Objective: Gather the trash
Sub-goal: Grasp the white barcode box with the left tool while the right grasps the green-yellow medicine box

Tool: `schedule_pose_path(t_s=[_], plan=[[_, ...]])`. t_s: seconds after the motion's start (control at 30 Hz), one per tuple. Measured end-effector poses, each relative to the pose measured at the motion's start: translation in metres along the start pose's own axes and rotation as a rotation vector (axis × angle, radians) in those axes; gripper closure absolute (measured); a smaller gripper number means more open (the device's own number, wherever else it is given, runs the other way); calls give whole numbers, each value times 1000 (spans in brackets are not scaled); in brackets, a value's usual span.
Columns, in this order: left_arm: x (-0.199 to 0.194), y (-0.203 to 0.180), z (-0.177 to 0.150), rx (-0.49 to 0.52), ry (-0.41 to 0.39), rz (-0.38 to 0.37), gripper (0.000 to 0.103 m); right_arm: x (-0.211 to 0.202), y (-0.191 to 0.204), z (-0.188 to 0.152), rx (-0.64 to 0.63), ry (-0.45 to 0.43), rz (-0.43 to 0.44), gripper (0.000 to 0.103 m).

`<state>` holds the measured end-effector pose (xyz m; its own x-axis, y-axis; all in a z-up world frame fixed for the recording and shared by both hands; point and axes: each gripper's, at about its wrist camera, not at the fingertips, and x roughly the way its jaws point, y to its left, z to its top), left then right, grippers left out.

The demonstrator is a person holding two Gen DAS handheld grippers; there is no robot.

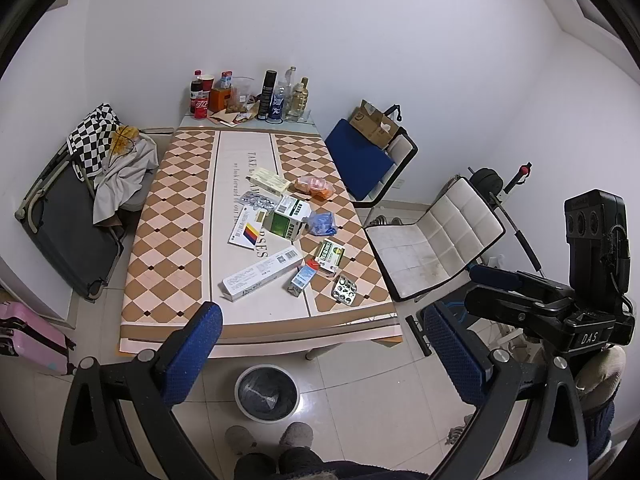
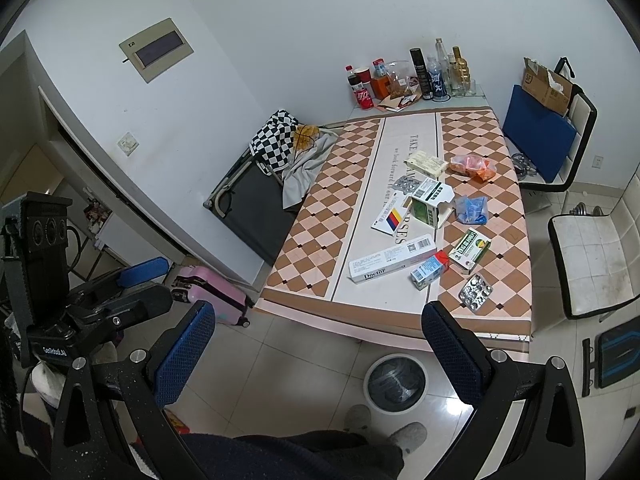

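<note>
Trash lies on the checkered table (image 1: pixel 168 240) (image 2: pixel 320 216): a long white "Doctor" box (image 1: pixel 262 274) (image 2: pixel 394 260), a green-white carton (image 1: pixel 289 220) (image 2: pixel 430 204), a blue bag (image 1: pixel 321 223) (image 2: pixel 472 208), a green-yellow box (image 1: pixel 329 255) (image 2: pixel 469 250), a small blue carton (image 1: pixel 303 278) (image 2: pixel 429 270), a blister pack (image 1: pixel 345 289) (image 2: pixel 475 293) and an orange wrapper (image 1: pixel 314 187) (image 2: pixel 472 167). A grey bin (image 1: pixel 267 393) (image 2: pixel 396 380) stands on the floor before the table. My left gripper (image 1: pixel 320 356) and right gripper (image 2: pixel 320 354) are open and empty, held above the floor short of the table.
Bottles and cans (image 1: pixel 248 96) (image 2: pixel 416 74) crowd the table's far end. Two chairs (image 1: pixel 432 236) (image 2: pixel 592 256) stand to the right, a folding cot with clothes (image 1: pixel 80 200) (image 2: pixel 260 184) to the left, and a pink suitcase (image 1: pixel 28 336) (image 2: pixel 216 292) on the floor.
</note>
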<state>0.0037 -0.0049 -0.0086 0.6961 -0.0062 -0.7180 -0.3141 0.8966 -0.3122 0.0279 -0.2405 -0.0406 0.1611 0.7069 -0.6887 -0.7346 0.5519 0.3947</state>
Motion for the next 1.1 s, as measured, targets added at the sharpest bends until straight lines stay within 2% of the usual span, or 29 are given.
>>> schedule_pose_path(t_s=[0.43,0.53,0.57,0.7,0.83,0.97,1.0,1.1], plan=[[4,0,-2,3,4,9,0,1,1,-1,14,-4,-10,0],[21,8,0,18,5,92,0,7,-7,0,57,-13,-62,0],[33,13,0,30,10,143,0,11,-13,0,78,-17,-91,0],[94,42,4,57,63,256,0,39,-47,4,195,-18,-203,0],[170,67,11,109,166,350,0,91,-111,3,361,25,-305,0],[248,77,17,205,286,395,0,149,-180,7,517,81,-357,0],[271,77,18,238,328,409,0,171,-208,8,569,107,-372,0],[338,80,15,334,443,418,1,228,-264,13,649,176,-374,2]])
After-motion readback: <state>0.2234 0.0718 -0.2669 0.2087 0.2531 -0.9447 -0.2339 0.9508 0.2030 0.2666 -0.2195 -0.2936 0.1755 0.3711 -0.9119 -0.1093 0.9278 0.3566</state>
